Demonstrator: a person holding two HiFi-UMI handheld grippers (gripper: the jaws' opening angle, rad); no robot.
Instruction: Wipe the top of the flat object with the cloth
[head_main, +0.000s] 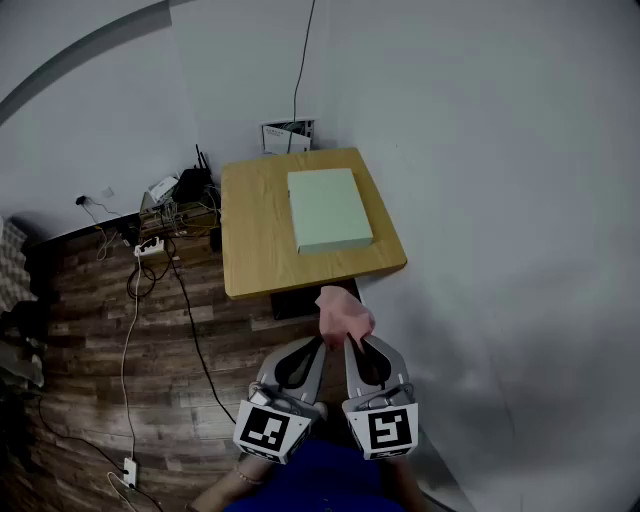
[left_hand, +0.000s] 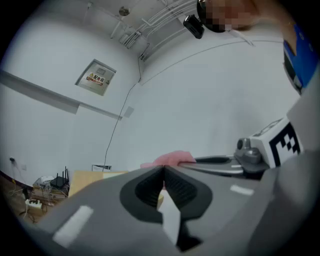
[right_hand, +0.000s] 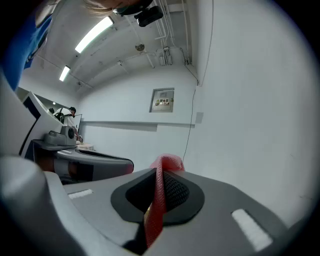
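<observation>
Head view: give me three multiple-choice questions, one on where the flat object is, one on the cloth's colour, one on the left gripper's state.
1. Where does the flat object lie? A on a shelf; B on the wooden table; C on a chair.
2. What colour is the cloth? A pink; B blue; C white.
3. How stands the left gripper? A wide open; B shut on the cloth; C shut on nothing.
Key: B, it rests flat on that table; A, pink shows between the right gripper's jaws; C, its jaws meet with nothing between.
</observation>
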